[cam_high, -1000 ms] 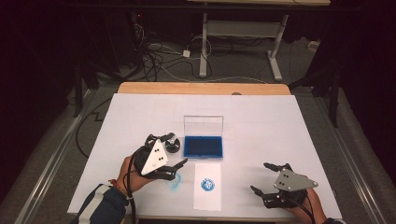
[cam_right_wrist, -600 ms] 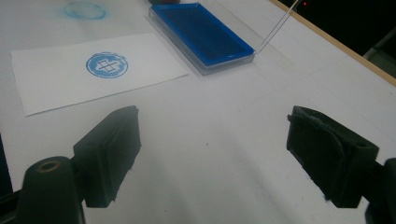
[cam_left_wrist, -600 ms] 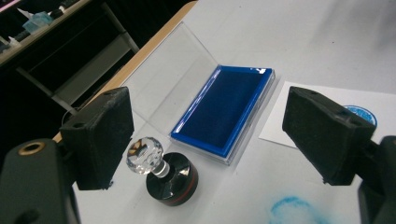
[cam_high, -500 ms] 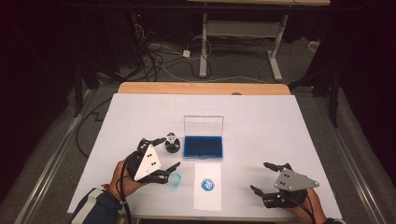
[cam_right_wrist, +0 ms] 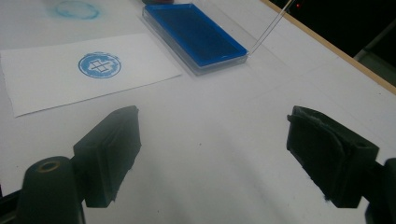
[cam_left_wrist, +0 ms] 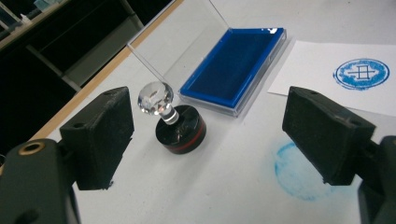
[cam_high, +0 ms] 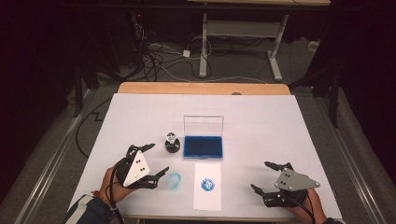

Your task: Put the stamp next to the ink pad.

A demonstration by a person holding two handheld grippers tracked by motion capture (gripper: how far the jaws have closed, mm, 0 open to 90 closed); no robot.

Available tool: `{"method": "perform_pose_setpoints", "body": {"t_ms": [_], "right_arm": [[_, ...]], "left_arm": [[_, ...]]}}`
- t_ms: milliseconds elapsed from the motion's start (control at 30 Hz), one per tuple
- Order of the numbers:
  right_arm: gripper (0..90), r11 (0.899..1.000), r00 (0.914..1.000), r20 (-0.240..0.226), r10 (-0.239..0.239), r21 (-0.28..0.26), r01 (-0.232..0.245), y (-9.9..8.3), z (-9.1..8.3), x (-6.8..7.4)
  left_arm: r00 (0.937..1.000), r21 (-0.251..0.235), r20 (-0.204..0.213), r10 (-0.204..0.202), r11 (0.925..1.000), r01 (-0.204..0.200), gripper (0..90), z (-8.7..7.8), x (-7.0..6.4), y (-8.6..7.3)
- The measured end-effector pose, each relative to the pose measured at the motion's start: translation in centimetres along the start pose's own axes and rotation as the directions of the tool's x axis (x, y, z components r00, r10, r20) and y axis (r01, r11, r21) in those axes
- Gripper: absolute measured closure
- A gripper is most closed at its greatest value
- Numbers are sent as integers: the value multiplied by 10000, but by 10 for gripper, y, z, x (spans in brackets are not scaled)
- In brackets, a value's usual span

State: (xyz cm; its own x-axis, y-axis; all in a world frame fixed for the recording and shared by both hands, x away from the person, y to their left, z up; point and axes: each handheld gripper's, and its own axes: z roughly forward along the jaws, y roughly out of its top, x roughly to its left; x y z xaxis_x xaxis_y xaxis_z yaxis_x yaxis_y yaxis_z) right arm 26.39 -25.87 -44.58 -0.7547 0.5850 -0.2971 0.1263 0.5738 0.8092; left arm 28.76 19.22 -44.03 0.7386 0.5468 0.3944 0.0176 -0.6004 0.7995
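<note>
Dark floor with loose cables surrounds the white-covered table [cam_high: 261,116], which serves as the work surface.

Left gripper [cam_high: 150,164]: jaws spread wide, holding nothing. It rests low at the near left of the table, aimed at the stamp [cam_left_wrist: 175,126]. In the left gripper view the stamp stands ahead of the jaws and nearer the left one, apart from both, so the jaws are in line for a grasp but not yet around it.

Stamp: upright on its black round base, clear ball knob on top. It stands just beside the left end of the ink pad [cam_left_wrist: 236,65], touching neither pad nor paper. Standing on its base, it presents the knob and neck to the jaws.

Ink pad: blue tray with its clear lid [cam_high: 203,125] raised at the back, leaving the inked face open from above.

Paper [cam_high: 207,185]: lies directly in front of the pad and carries one crisp blue round print [cam_high: 208,185]. A fainter blue ring [cam_high: 174,181] marks the bare table left of the paper, near the left gripper.

Right gripper [cam_high: 268,178]: jaws likewise wide apart and empty, parked at the near right, well clear of the paper and pad, probably on standby.
</note>
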Motion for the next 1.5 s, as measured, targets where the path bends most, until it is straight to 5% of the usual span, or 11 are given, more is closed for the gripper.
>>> {"method": "perform_pose_setpoints", "body": {"t_ms": [767,1500], "right_arm": [[173,9998,9996,166,206,25,-207,-5,-2,-6],[173,9999,9997,232,79,106,-82,-2,-1,-2]], "left_arm": [[9974,1007,51,-715,9924,706,160,-5,-3,-51],[9980,869,-1,-625,9943,623,159,-11,-4,-50]]}}
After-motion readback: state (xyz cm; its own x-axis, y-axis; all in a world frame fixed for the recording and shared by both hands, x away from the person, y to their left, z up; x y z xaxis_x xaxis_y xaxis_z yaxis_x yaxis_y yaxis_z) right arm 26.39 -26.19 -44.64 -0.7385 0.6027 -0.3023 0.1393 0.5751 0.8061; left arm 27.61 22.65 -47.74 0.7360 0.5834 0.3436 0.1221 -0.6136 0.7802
